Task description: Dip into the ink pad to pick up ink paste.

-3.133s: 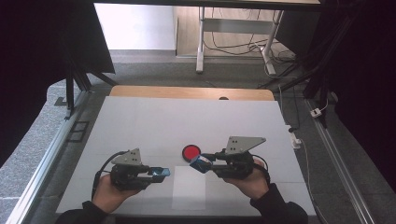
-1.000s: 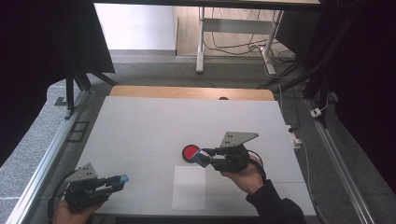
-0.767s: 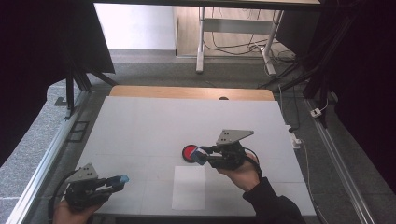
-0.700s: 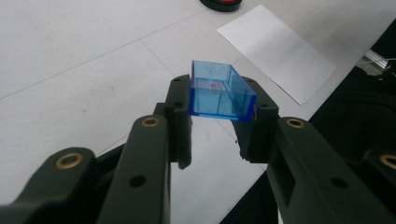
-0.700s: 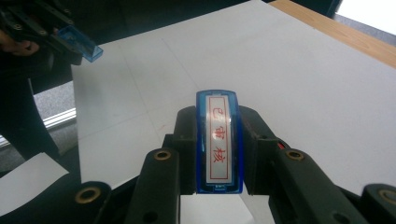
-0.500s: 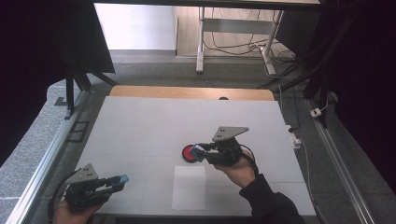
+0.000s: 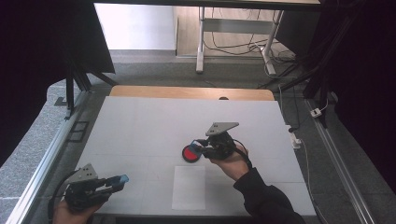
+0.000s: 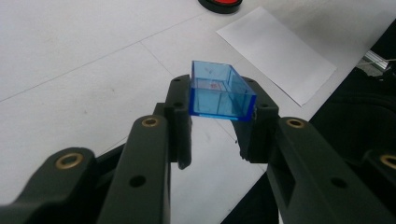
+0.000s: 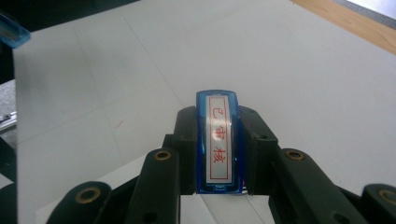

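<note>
My left gripper [image 7: 116, 181] rests at the table's near left corner, shut on a clear blue cap [image 7: 123, 178]. In the left gripper view, that cap [image 8: 219, 91] sits crosswise between the jaw tips. My right gripper [image 7: 200, 146] is at mid-table, shut on a blue stamp [image 7: 194, 145] just over the right rim of a round red ink pad [image 7: 189, 153]. Whether they touch I cannot tell. In the right gripper view, the stamp [image 9: 218, 140] shows a white label with red characters.
A white paper sheet [image 7: 188, 186] lies in front of the ink pad, near the table's front edge. The white table [image 7: 154, 121] has a wooden strip [image 7: 187, 92] along its far side. Cables trail off the right edge.
My right gripper has carried the stamp left and down to the ink pad. My left gripper moved earlier from mid-table to the near left corner and has stayed there.
</note>
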The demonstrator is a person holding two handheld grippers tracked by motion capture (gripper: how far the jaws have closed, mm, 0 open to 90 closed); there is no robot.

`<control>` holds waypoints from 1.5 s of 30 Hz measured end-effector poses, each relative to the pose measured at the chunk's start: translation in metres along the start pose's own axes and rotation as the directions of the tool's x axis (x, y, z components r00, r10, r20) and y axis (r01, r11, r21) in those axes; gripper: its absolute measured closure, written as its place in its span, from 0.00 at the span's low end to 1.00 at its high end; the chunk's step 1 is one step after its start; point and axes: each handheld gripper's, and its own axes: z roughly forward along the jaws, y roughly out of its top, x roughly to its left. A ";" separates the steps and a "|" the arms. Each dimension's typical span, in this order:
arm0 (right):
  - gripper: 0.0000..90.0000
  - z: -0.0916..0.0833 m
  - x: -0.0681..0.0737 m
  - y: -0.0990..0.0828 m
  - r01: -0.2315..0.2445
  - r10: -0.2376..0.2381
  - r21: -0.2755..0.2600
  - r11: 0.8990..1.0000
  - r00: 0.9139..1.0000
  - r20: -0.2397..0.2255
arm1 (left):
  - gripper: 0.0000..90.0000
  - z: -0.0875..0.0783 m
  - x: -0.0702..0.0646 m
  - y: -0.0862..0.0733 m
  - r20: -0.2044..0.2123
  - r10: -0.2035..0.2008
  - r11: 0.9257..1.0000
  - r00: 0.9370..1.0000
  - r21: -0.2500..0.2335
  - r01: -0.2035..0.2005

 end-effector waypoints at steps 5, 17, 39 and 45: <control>0.79 0.010 -0.004 -0.001 0.010 -0.011 0.030 0.999 1.000 0.021 | 0.75 0.000 0.000 0.000 0.000 -0.003 1.000 1.000 0.000 0.003; 0.79 0.039 -0.009 -0.002 0.028 -0.034 0.111 0.993 0.998 0.047 | 0.75 0.000 0.000 0.000 0.001 -0.003 1.000 1.000 -0.001 0.003; 0.79 0.064 -0.007 -0.007 0.121 -0.141 0.197 0.973 0.986 0.088 | 0.75 -0.001 0.000 0.000 0.001 0.001 1.000 1.000 -0.001 -0.001; 0.80 0.066 -0.008 -0.007 0.113 -0.133 0.208 0.972 0.987 0.086 | 0.75 -0.001 0.000 0.000 0.001 0.002 1.000 1.000 -0.001 -0.002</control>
